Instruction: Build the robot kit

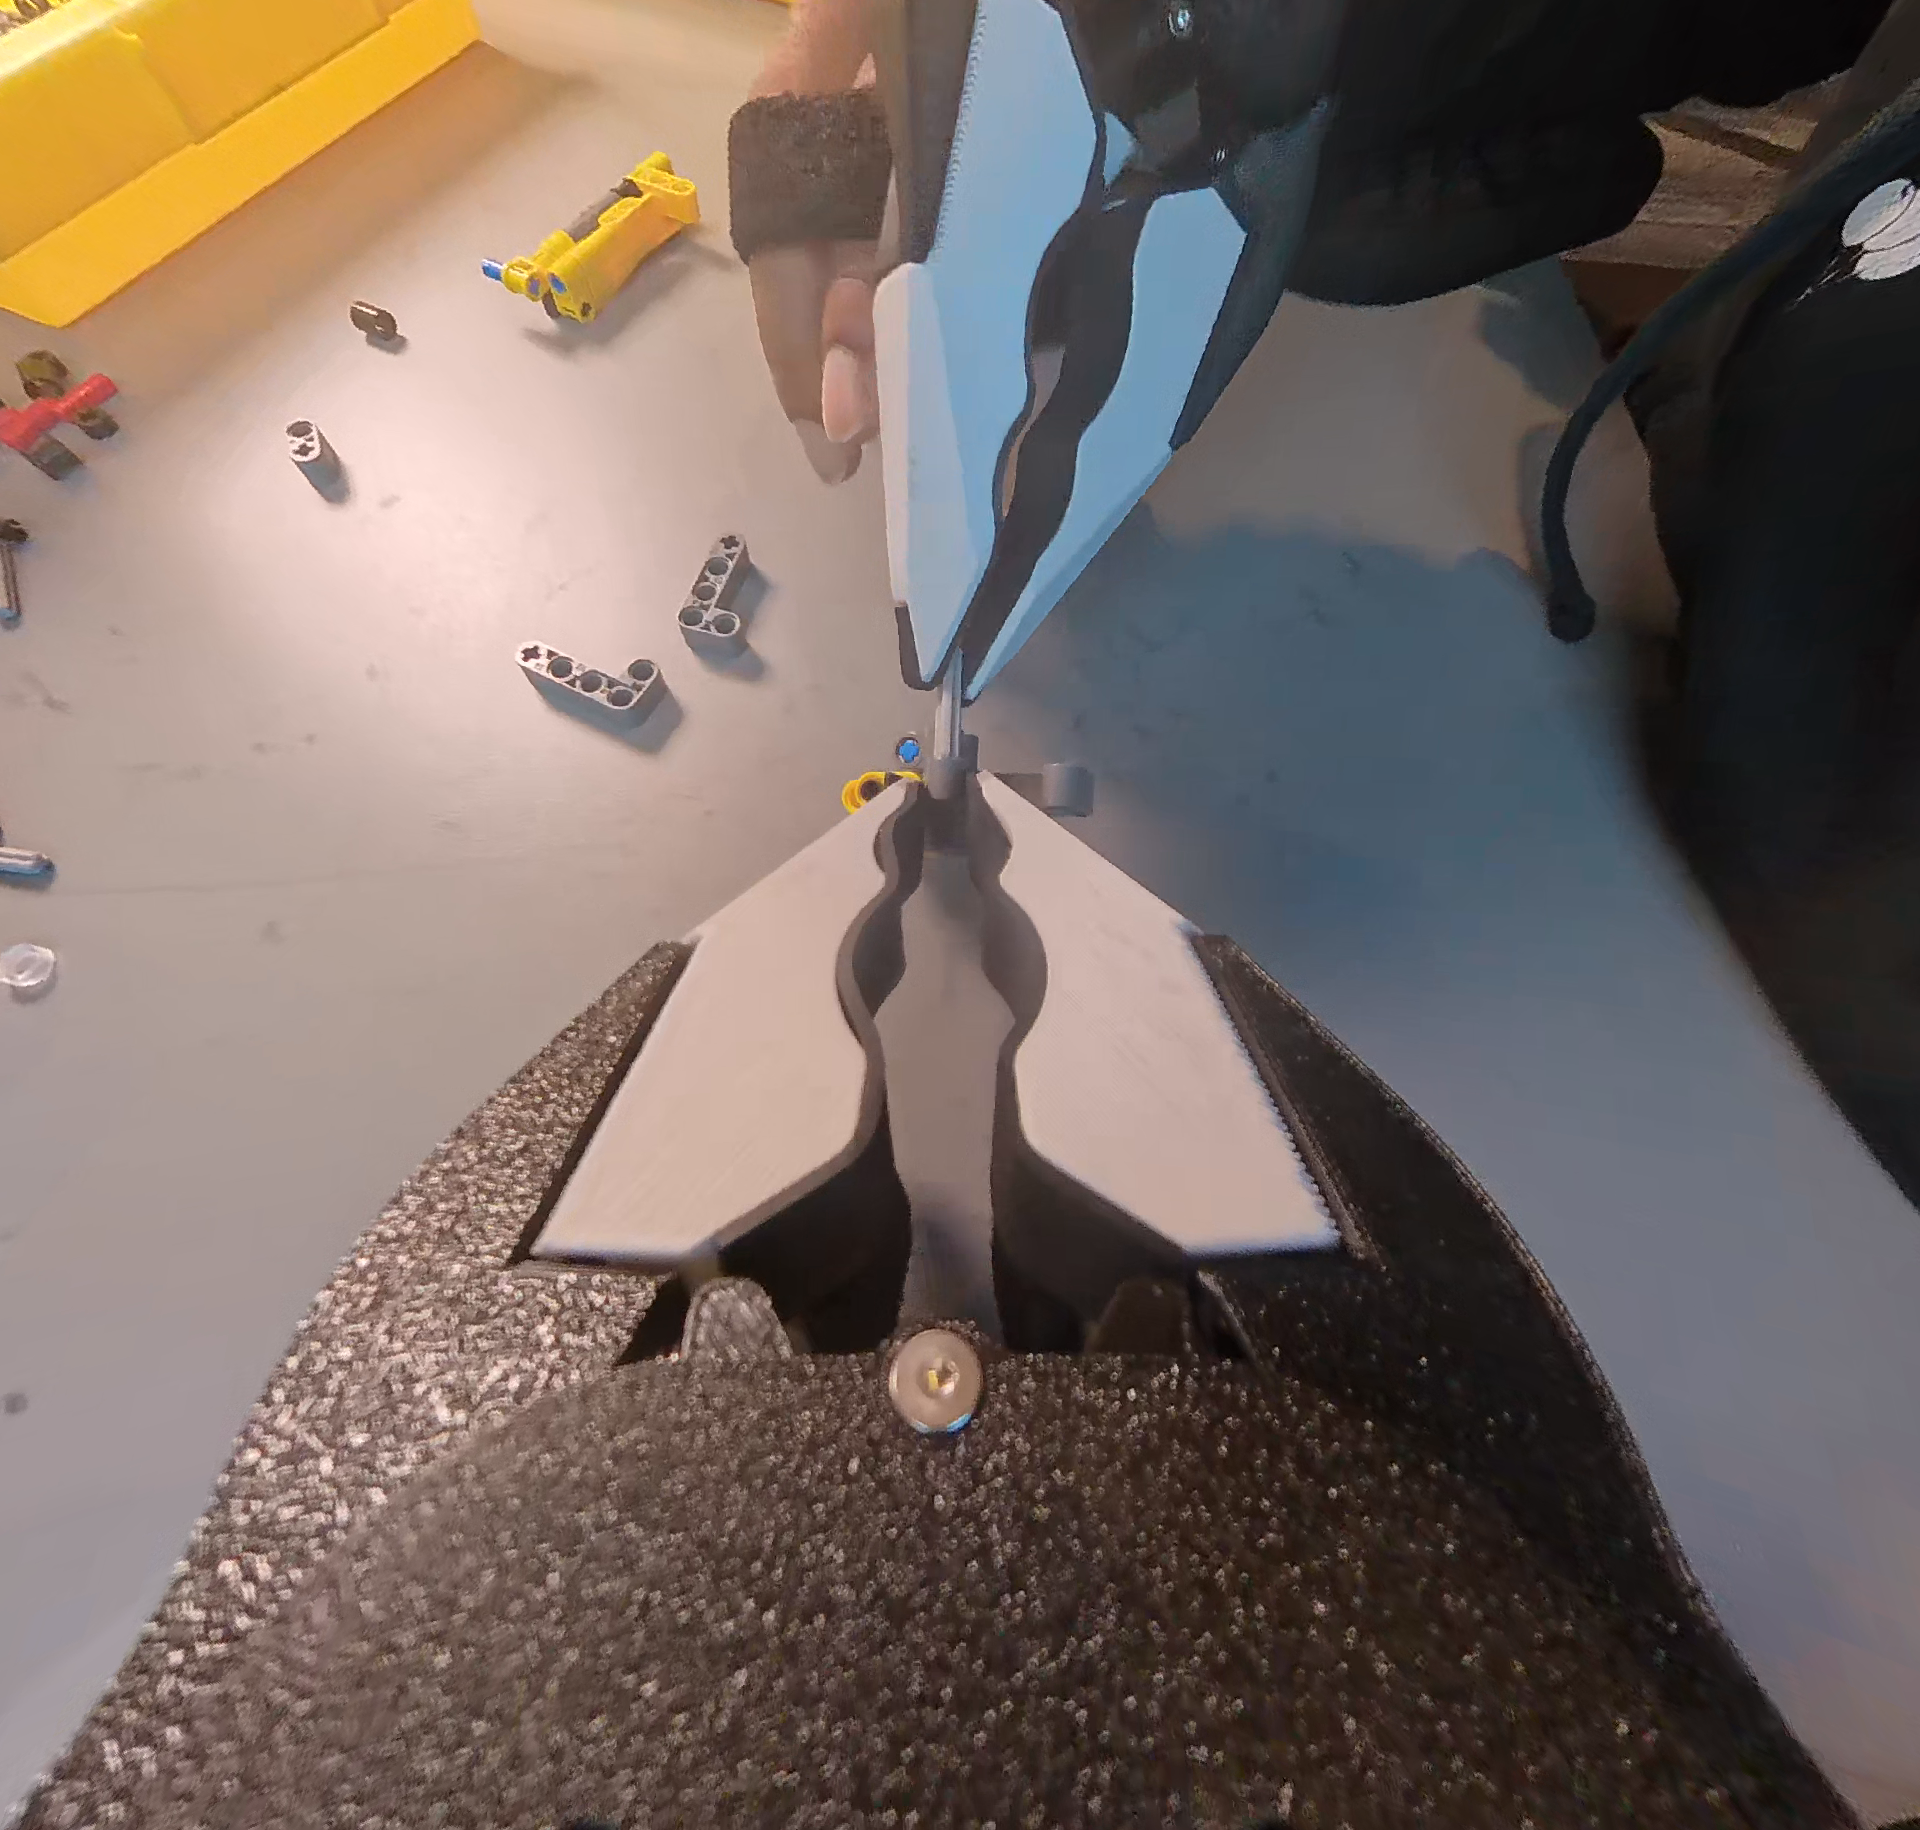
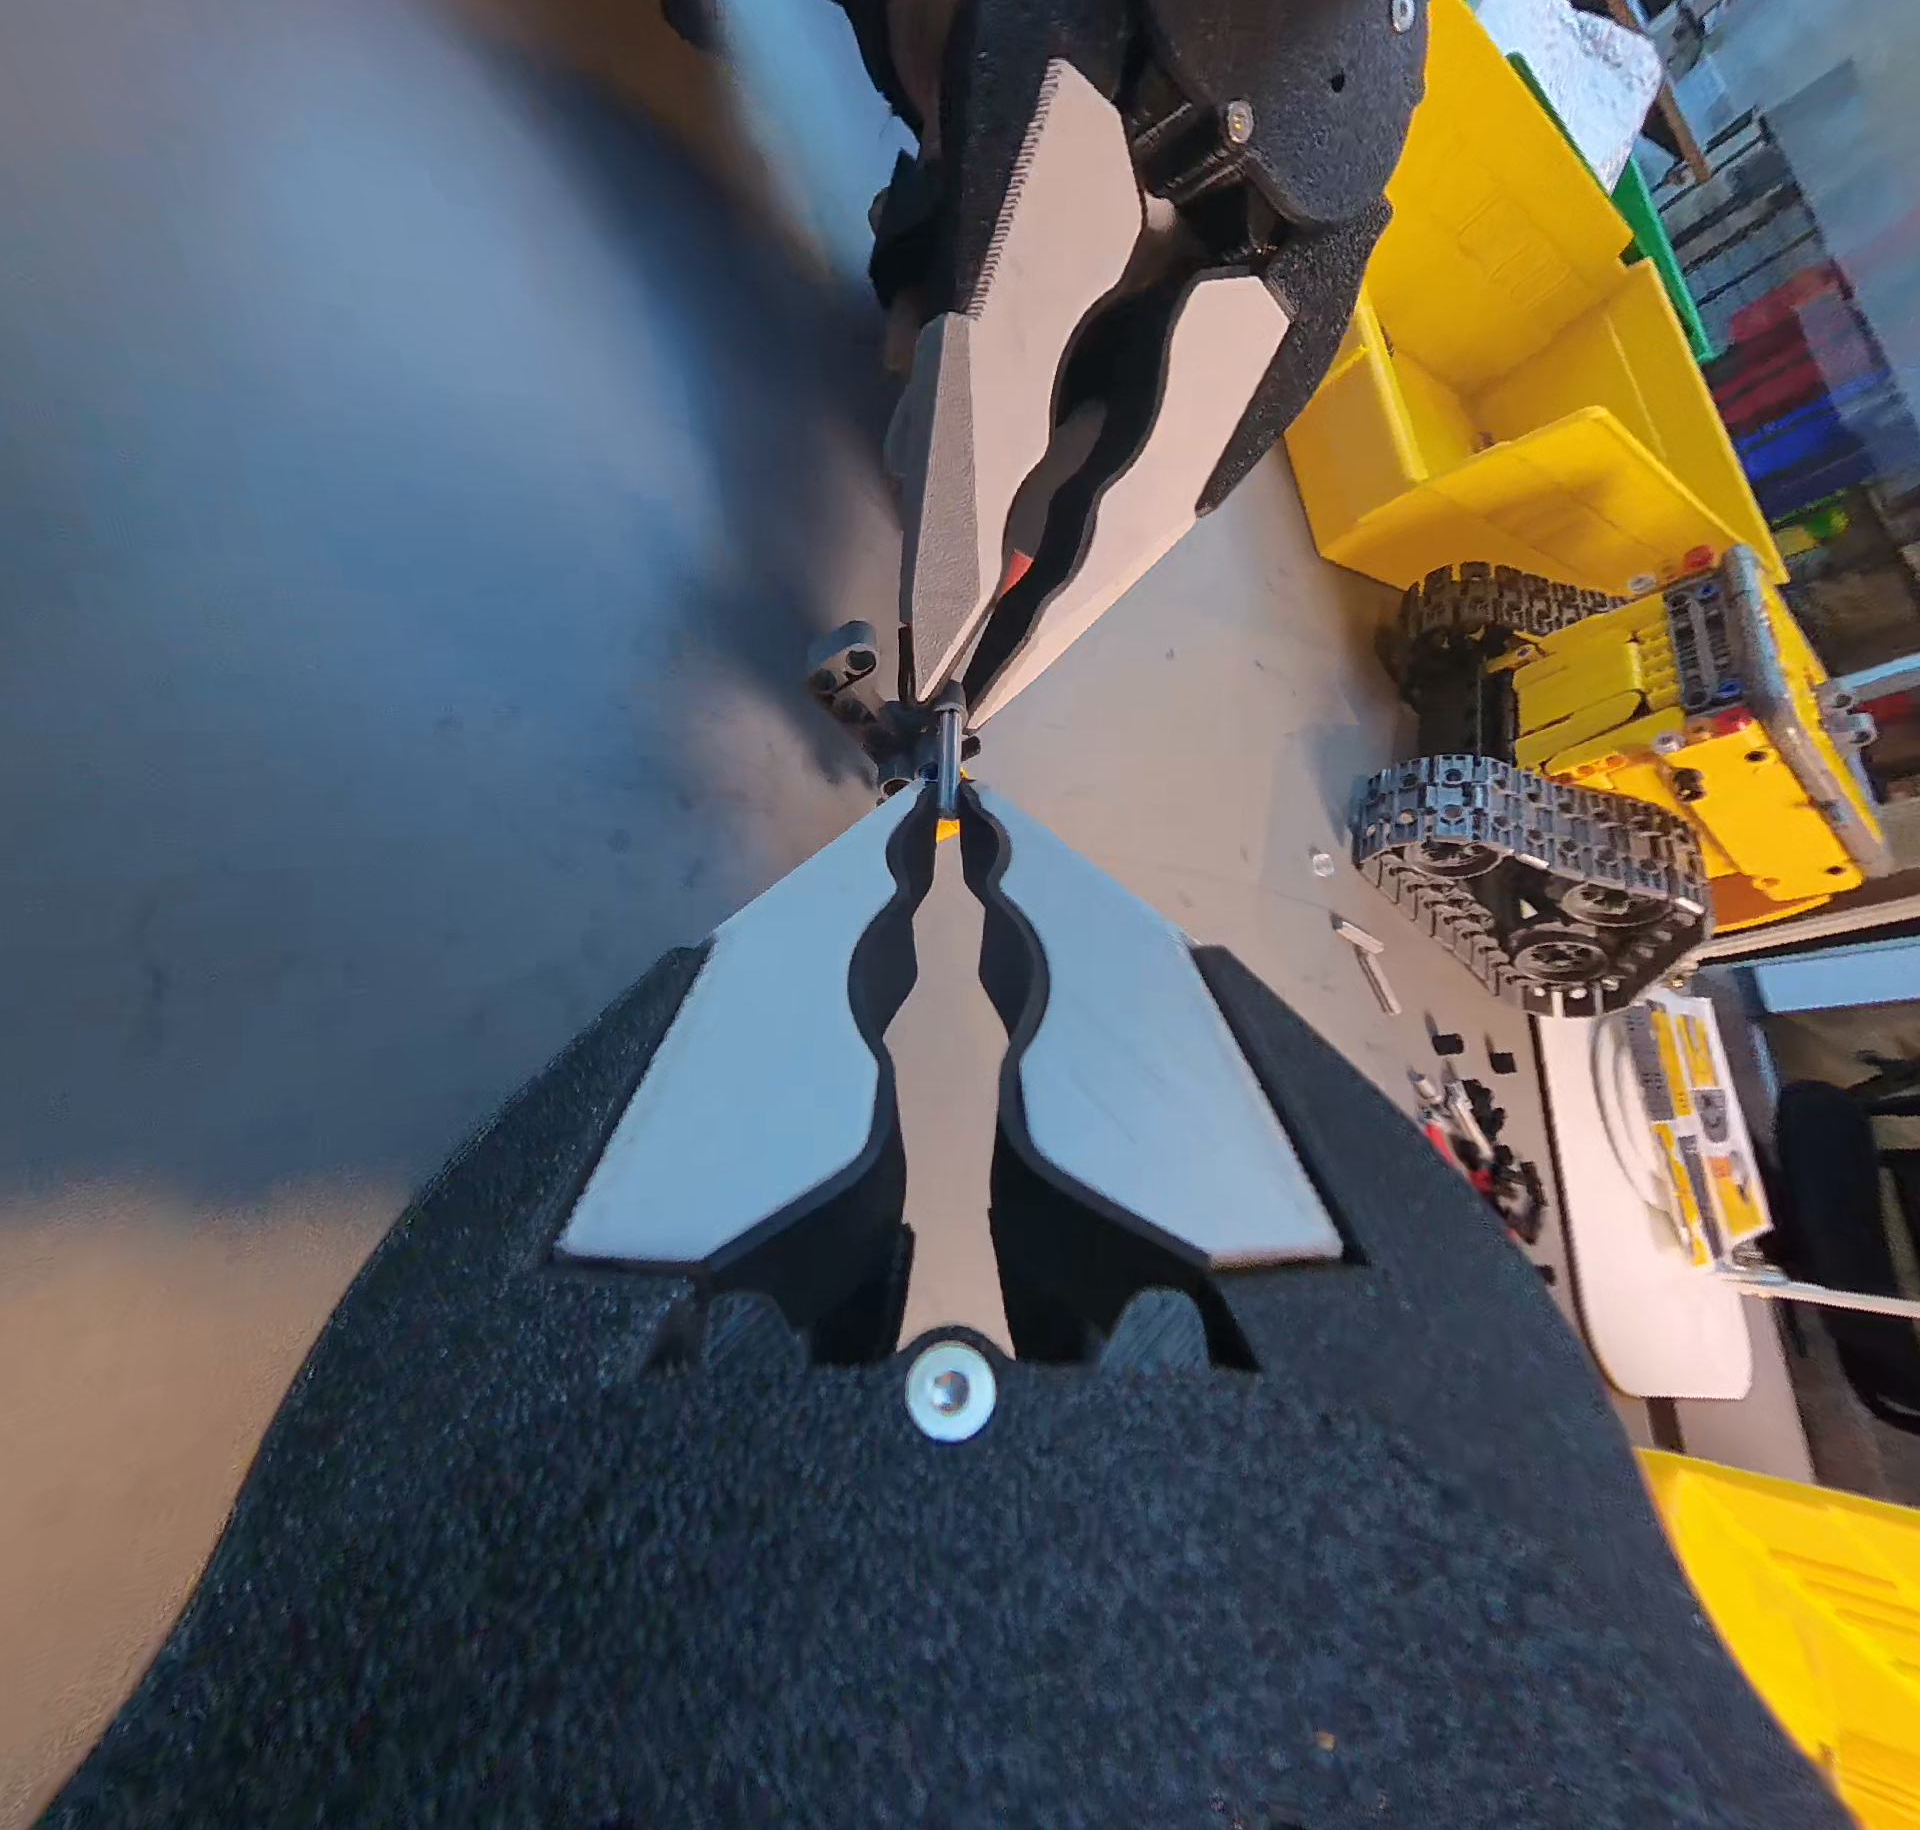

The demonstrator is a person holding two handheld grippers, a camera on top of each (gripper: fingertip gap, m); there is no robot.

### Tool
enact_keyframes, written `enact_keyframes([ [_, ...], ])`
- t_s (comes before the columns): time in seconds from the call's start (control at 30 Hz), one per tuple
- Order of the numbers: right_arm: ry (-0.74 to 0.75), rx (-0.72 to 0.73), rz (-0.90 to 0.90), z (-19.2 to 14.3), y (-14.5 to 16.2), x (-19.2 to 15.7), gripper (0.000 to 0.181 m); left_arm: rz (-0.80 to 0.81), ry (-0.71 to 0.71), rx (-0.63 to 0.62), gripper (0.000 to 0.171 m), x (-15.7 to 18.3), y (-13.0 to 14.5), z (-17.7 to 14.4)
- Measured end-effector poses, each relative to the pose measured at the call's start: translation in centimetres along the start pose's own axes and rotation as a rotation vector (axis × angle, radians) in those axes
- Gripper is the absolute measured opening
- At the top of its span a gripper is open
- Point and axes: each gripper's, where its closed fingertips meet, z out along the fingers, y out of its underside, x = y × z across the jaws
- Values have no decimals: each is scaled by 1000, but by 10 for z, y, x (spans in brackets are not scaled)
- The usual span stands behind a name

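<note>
Claw tips meet nose to nose in the left wrist view. The left claw (image 1: 940, 793) is nearly closed, pinching a small dark grey connector assembly (image 1: 951, 778) whose details are hard to make out. The right claw (image 1: 948, 679) comes down from above, closed on a thin grey axle (image 1: 949, 715) that runs into that assembly. A bare thumb with a black band (image 1: 821, 253) shows beside it. On the grey tabletop (image 1: 312, 949) lie two grey L-shaped beams (image 1: 594, 679), one short grey tube (image 1: 314, 450), a yellow sub-assembly (image 1: 608, 237) and a red piece (image 1: 52, 419) cut off at the edge. A yellow bin (image 1: 208, 97) is partly out of frame.

In the right wrist view the right claw (image 2: 940, 793) is shut on the thin dark axle (image 2: 948, 752); the left claw (image 2: 940, 694) pinches the dark assembly (image 2: 894, 731) opposite. The left half is blurred. One tracked yellow model (image 2: 1590, 772), yellow bins (image 2: 1507, 326) and a booklet (image 2: 1694, 1136) sit at right.
</note>
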Motion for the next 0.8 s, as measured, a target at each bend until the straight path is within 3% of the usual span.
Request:
enact_keyframes([
  [0.27, 107, -82, -308, 3, -1, 1, 4, 17, -35, -67, 6, 0, 3, -1],
  [0.8, 139, -95, -604, 1, 3, -4, 3, 194, -151, -312, 6, -1, 6, 6],
])
